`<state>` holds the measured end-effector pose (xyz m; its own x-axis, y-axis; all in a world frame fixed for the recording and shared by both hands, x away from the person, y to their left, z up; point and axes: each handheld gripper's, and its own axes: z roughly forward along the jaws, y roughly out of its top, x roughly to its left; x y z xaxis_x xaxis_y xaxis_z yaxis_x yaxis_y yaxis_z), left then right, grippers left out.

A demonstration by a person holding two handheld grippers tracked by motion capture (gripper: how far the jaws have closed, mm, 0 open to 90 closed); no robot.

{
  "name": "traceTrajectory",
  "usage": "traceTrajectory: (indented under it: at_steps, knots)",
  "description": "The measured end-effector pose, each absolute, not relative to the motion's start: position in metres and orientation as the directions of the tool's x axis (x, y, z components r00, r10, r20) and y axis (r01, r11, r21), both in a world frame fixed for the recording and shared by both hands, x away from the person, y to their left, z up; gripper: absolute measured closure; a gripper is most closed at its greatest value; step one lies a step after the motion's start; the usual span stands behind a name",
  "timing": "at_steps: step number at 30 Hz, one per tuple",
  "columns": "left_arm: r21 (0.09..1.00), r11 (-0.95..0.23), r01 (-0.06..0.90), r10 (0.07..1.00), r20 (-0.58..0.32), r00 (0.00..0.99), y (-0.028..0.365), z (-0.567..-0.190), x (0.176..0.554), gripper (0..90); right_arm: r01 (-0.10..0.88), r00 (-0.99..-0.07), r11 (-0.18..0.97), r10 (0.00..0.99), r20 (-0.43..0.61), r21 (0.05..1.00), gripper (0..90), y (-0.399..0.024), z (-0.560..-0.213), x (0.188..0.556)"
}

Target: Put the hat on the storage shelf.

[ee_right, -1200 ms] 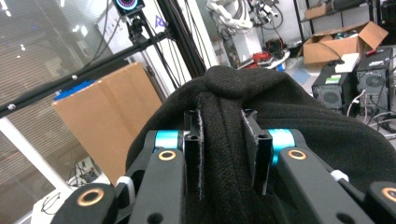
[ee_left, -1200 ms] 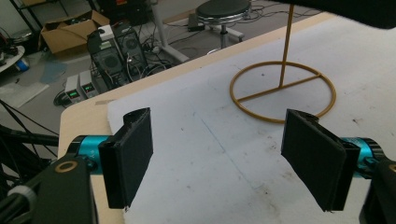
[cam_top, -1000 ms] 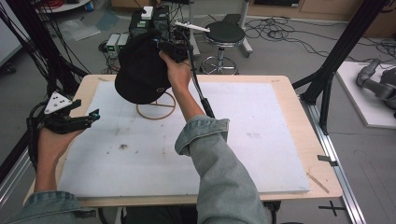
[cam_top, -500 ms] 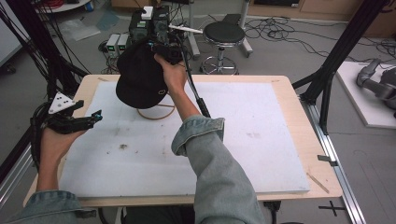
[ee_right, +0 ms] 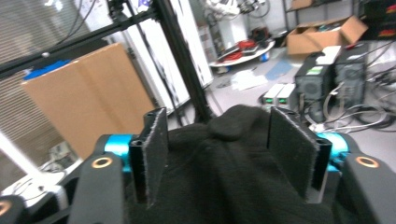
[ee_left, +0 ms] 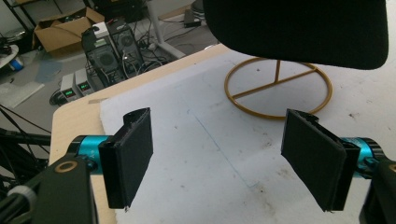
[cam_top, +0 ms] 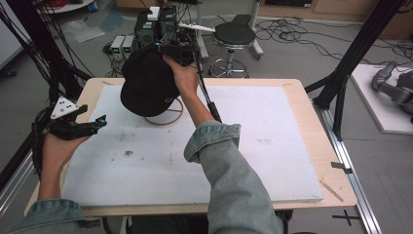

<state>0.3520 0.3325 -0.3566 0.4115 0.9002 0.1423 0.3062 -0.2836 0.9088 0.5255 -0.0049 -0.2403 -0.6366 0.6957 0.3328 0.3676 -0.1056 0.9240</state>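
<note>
Black fabric cap (cam_top: 147, 80) hung in my right gripper (cam_top: 176, 48) above the gold wire stand (cam_top: 164, 114) — jaws flanking its crown, grip unclear; left gripper (cam_top: 100, 121) gaped, farther off.

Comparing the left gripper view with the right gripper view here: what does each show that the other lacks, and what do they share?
The left gripper view alone shows the gold wire stand on the white mat, with its own fingers spread wide and nothing between them. The right gripper view alone shows a cardboard sheet against a black frame post, with its fingers on either side of the cap's crown. Both show the black cap and floor computers.
</note>
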Motion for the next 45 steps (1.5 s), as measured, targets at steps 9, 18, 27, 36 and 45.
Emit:
traceTrajectory:
  at_steps: [9, 18, 27, 36, 45]
  knots:
    - [0.908, -0.286, 0.305, 0.899, 0.144, 0.413, 0.332, -0.356, 0.352, 25.3, 0.339, -0.581, -0.132, 0.749, 0.318, 0.931, 29.5, -0.04, -0.231, 0.52]
    - [0.904, -0.295, 0.31, 0.897, 0.15, 0.415, 0.33, -0.357, 0.353, 25.3, 0.289, -0.523, -0.161, 0.799, 0.296, 0.944, 23.9, -0.086, -0.224, 0.509]
    - [0.905, -0.291, 0.311, 0.898, 0.146, 0.414, 0.329, -0.357, 0.355, 25.2, 0.251, -0.466, -0.178, 0.839, 0.28, 0.951, 21.4, -0.135, -0.22, 0.494]
    - [0.902, -0.295, 0.315, 0.897, 0.147, 0.417, 0.328, -0.358, 0.358, 25.3, 0.22, -0.392, -0.171, 0.886, 0.248, 0.96, 16.5, -0.185, -0.22, 0.476]
    - [0.9, -0.301, 0.314, 0.895, 0.153, 0.42, 0.327, -0.358, 0.358, 25.3, 0.225, -0.334, -0.129, 0.921, 0.201, 0.966, 12.2, -0.221, -0.226, 0.451]
